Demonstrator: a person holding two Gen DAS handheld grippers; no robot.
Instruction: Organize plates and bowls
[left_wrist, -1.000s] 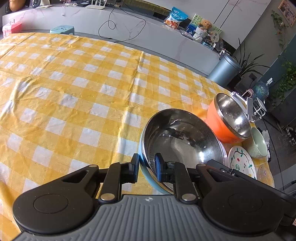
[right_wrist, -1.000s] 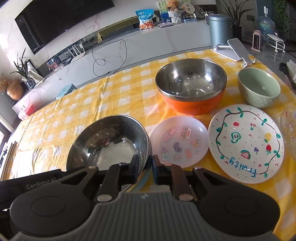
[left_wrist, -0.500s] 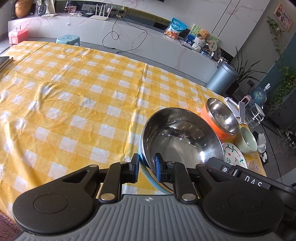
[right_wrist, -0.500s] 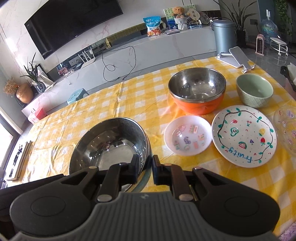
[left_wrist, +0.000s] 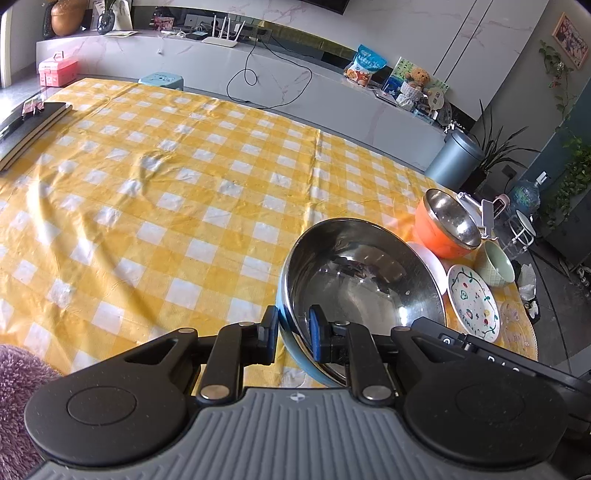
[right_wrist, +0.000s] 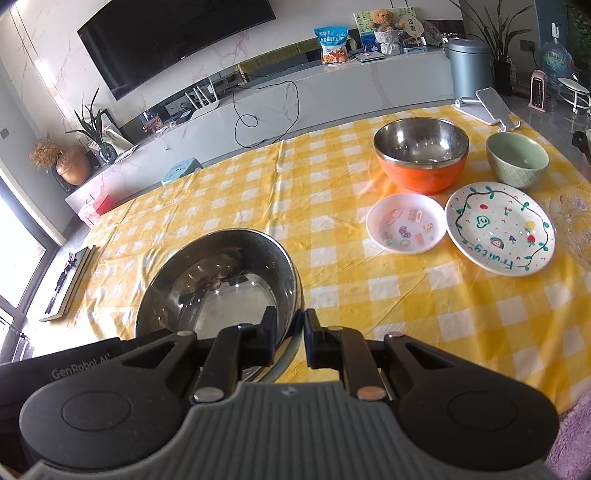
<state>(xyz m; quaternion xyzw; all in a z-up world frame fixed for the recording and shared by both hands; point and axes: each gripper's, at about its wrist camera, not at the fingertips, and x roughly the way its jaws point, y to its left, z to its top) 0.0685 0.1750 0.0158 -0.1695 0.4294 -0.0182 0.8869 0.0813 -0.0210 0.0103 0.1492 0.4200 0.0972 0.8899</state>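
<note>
In the left wrist view, the left gripper (left_wrist: 293, 334) is clamped on the near rim of the large steel bowl (left_wrist: 364, 284), one finger outside its blue wall and one inside. The bowl sits tilted directly ahead of the fingers, over the yellow checked tablecloth (left_wrist: 184, 206). Beyond it and to the right stand the orange bowl (left_wrist: 443, 229), the green bowl (left_wrist: 495, 264) and the fruit-painted plate (left_wrist: 472, 301); a small white plate (left_wrist: 430, 262) peeks out from behind the steel bowl's far rim. In the right wrist view, the right gripper (right_wrist: 290, 338) grips the same steel bowl (right_wrist: 221, 288) at its rim, left finger inside, right finger outside. Ahead and to the right, well apart from the gripper, the small white plate (right_wrist: 406, 222) and the fruit-painted plate (right_wrist: 500, 228) lie side by side, with the orange bowl (right_wrist: 421, 155) and green bowl (right_wrist: 517, 158) just behind them.
</note>
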